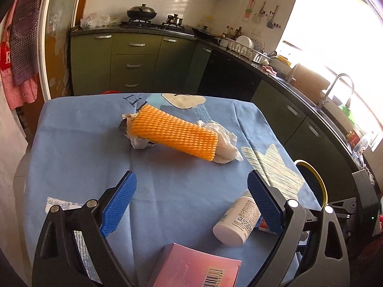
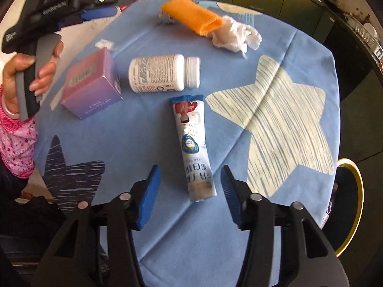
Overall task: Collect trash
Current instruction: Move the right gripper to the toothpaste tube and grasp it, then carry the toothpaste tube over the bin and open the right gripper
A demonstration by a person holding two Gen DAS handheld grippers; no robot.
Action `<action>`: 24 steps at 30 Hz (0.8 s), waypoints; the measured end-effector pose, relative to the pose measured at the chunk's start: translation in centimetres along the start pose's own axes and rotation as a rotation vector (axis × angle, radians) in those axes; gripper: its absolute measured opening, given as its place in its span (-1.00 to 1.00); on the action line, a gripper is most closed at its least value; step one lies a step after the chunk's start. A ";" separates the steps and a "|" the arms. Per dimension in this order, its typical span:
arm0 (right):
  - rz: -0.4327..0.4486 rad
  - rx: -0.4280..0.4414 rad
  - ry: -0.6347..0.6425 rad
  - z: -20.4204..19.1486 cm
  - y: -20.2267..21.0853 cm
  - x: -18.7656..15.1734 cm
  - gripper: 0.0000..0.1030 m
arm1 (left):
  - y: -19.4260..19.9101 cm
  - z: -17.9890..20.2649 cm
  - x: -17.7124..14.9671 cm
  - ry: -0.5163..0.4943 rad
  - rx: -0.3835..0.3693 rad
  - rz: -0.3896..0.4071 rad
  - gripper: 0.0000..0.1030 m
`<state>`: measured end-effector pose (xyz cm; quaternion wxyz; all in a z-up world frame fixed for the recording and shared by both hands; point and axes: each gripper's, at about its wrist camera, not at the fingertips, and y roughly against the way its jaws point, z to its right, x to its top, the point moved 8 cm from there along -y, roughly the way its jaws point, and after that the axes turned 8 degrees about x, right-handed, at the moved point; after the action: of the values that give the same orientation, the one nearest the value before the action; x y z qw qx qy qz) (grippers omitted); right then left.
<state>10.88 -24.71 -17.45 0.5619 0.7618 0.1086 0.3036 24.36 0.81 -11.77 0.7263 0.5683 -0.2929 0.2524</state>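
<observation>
On the blue-clothed table lie an orange foam net over a silver wrapper, a crumpled white tissue, a white pill bottle, a pink-purple box and a printed white tube. My right gripper points down with the tube's lower end between its jaws, and a gap shows on each side. My left gripper is open and empty, short of the net, with the bottle by its right finger and the box below.
A dark bin with a yellow rim stands just off the table's right edge, also in the left wrist view as the bin. Green kitchen cabinets and a sink counter lie beyond. A hand holds the left gripper at the table's left.
</observation>
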 end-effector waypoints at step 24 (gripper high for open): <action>0.027 -0.010 -0.049 0.6 1.8 -0.8 -0.75 | 0.6 -0.1 -0.2 0.018 -0.051 0.037 0.83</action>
<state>10.29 -26.19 -16.18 0.5639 0.7677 0.0830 0.2928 23.76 1.01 -11.51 0.7383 0.5418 -0.3034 0.2634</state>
